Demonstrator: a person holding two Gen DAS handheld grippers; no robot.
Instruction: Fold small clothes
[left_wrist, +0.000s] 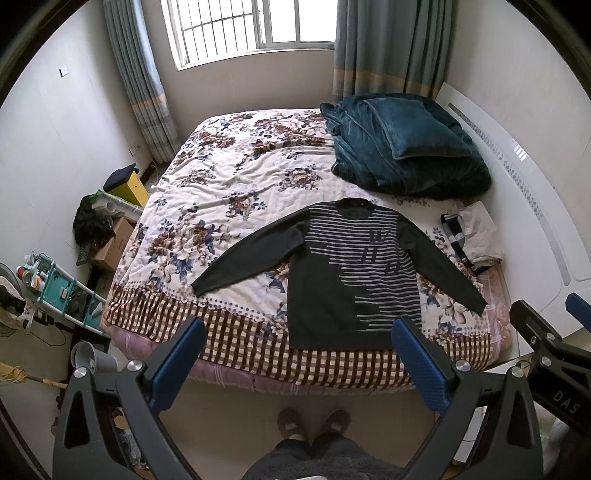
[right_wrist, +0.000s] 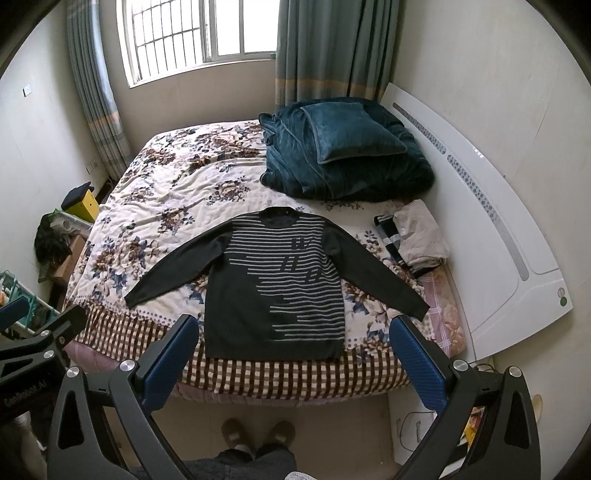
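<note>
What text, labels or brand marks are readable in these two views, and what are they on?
"DAS": on the right claw's black body, seen from the left wrist view.
"GenRobot.AI", roughly; blurred: on the left claw's body, seen from the right wrist view.
Marks on the striped sweater's chest: not legible.
Cardboard box print: too small.

The sweater (left_wrist: 354, 273) is dark charcoal with thin pale grey horizontal stripes across its chest and right half, its sleeves plain. The bedspread (left_wrist: 221, 192) under it is cream, printed with brown and blue flowers, and ends at the near edge in a brown-and-cream check border (a row of small dots runs along the join). At the far right, the blanket (left_wrist: 406, 158) and the pillow (left_wrist: 413, 129) on it are deep teal. The folded clothes (left_wrist: 472, 236) to the right are beige over a black-and-white check. The curtains (left_wrist: 388, 48) are grey-blue with a tan band. Both grippers' pads (right_wrist: 166, 365) are blue on black frames.
</note>
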